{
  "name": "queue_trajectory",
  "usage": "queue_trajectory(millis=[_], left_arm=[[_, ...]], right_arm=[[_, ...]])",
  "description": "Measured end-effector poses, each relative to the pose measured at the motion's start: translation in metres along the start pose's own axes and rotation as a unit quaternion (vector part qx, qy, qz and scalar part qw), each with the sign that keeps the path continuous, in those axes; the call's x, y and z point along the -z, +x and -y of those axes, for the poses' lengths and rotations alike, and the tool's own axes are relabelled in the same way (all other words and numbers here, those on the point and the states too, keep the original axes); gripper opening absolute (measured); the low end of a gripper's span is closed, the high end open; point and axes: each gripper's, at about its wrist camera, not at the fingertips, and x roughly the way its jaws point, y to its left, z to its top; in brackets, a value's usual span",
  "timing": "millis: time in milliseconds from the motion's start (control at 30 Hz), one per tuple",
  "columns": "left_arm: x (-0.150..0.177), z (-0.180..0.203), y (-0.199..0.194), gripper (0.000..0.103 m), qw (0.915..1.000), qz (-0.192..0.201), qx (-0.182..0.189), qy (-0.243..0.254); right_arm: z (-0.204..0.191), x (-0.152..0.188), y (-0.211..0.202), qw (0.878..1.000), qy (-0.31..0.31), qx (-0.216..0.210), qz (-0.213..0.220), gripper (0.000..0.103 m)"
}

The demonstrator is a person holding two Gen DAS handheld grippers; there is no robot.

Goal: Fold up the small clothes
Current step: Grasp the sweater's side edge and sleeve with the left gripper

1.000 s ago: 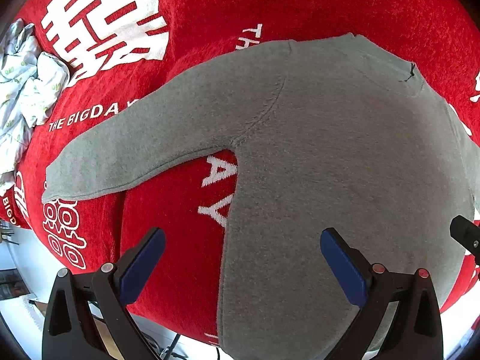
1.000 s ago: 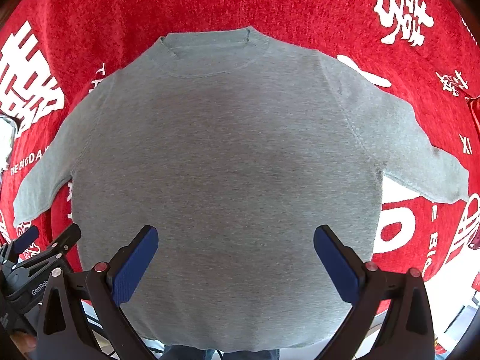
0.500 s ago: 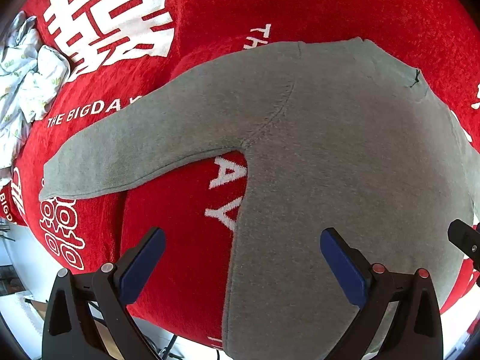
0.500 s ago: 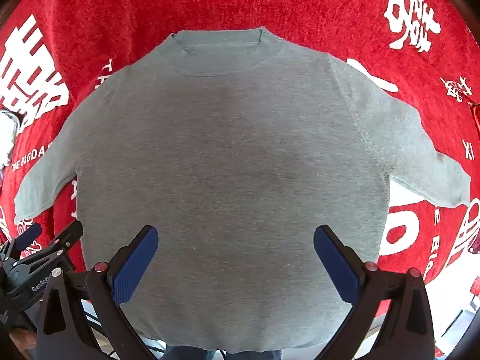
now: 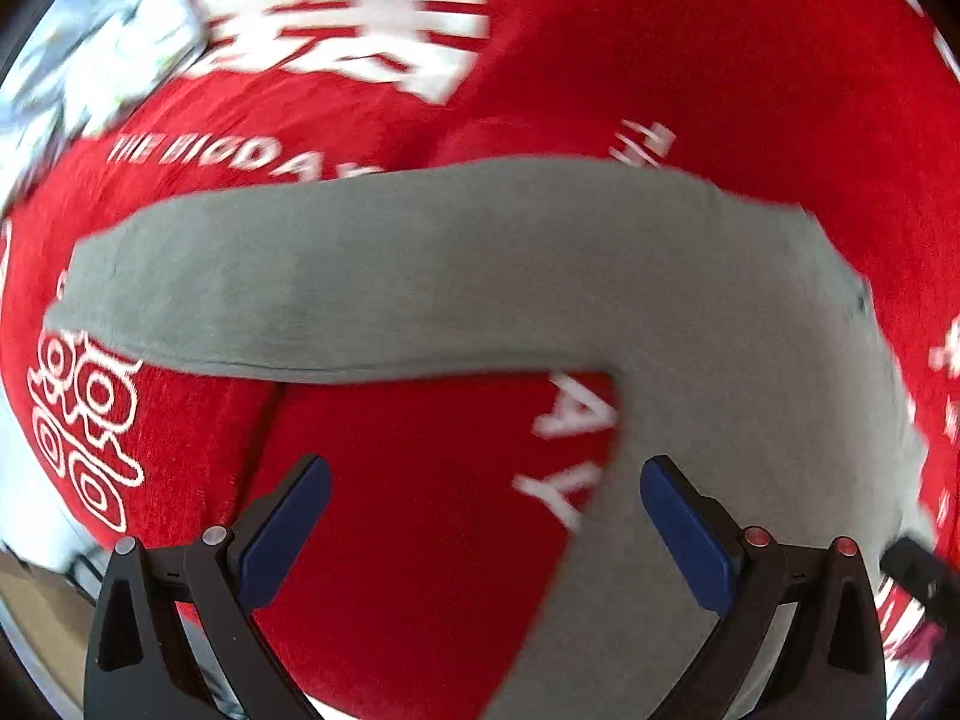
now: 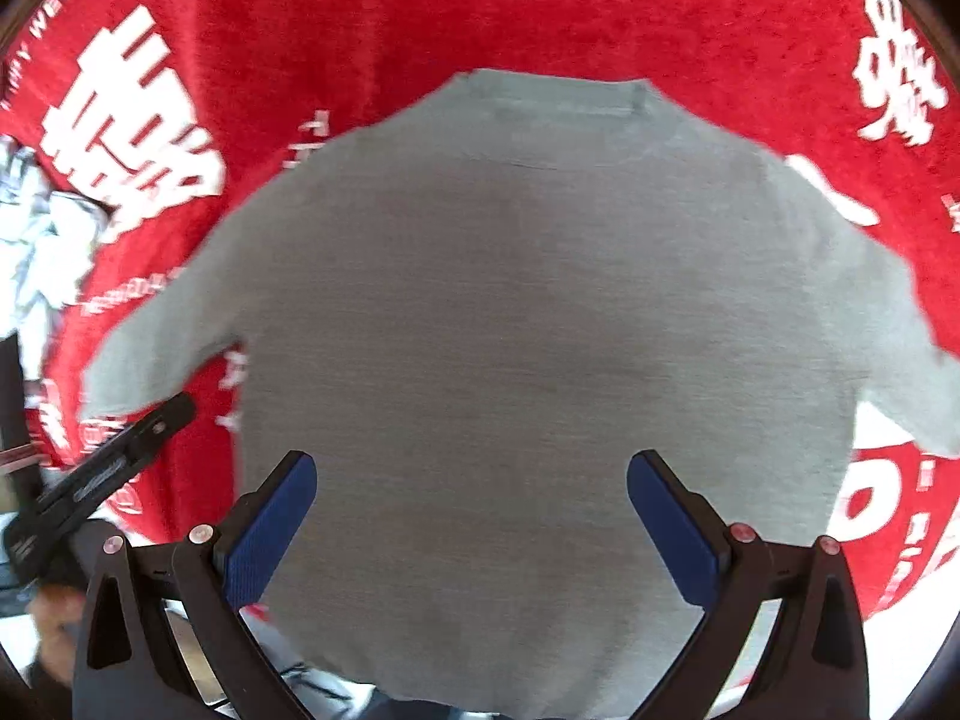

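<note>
On the red cloth (image 6: 540, 6), one grey sweater (image 6: 540, 300), two spread-jawed grippers (image 5: 486, 516) (image 6: 471, 510).

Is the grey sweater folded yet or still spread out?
Spread out: the grey sweater lies flat on the red cloth, both sleeves extended sideways, nothing folded.

A red cloth (image 6: 540, 6) printed with white lettering is spread flat; crumpled pale patterned fabric (image 6: 36, 252) is bunched at its left edge.

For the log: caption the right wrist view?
Open right gripper above flat grey sweater on red cloth.
</note>
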Motion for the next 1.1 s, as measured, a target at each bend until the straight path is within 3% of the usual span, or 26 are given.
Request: queue_trajectory(millis=[133,200,300,400,467,600,667,733,800,867,900,1000,1100], left_arm=[[-0.004,-0.047,0.018,0.103,0.9979,0.007,0.021,-0.062],[-0.006,-0.061,0.029,0.103,0.9958,0.001,0.042,-0.082],[-0.015,-0.076,0.050,0.103,0.9868,-0.007,0.109,-0.120],[-0.024,-0.079,0.061,0.103,0.9813,0.001,0.119,-0.151],[-0.032,-0.092,0.057,0.102,0.9762,0.028,0.117,-0.180],[-0.040,-0.120,0.037,0.082,0.9724,0.079,0.090,-0.200],[-0.042,-0.138,0.028,0.073,0.9728,0.096,0.058,-0.203],[-0.041,-0.158,0.025,0.034,0.9718,0.100,0.045,-0.209],[-0.040,-0.173,0.030,0.006,0.9692,0.092,0.057,-0.221],[-0.035,-0.184,0.028,0.006,0.9615,0.109,0.098,-0.233],[-0.035,-0.181,0.027,0.006,0.9614,0.113,0.101,-0.229],[-0.041,-0.154,0.002,0.006,0.9729,0.140,0.078,-0.167],[-0.048,-0.115,-0.030,0.006,0.9775,0.168,0.082,-0.098]], right_arm=[[-0.022,0.002,0.011,0.998,-0.033,-0.057,-0.020,0.103],[-0.036,0.007,0.017,0.996,-0.058,-0.057,-0.035,0.103],[-0.051,0.014,0.025,0.994,-0.089,-0.038,-0.044,0.103],[-0.057,0.017,0.033,0.994,-0.086,-0.039,-0.057,0.103],[-0.057,0.017,0.037,0.994,-0.079,-0.038,-0.063,0.103],[-0.057,0.017,0.037,0.995,-0.082,-0.028,-0.057,0.103],[-0.056,0.016,0.037,0.994,-0.084,-0.026,-0.057,0.103],[-0.057,0.016,0.038,0.995,-0.083,-0.025,-0.058,0.103],[-0.057,0.016,0.039,0.995,-0.082,-0.027,-0.058,0.103],[-0.057,0.017,0.040,0.995,-0.079,-0.028,-0.059,0.103],[-0.057,0.018,0.039,0.995,-0.078,-0.029,-0.058,0.103],[-0.054,0.021,0.035,0.996,-0.072,-0.035,-0.050,0.103],[-0.043,0.025,0.027,0.997,-0.058,-0.039,-0.036,0.103]])
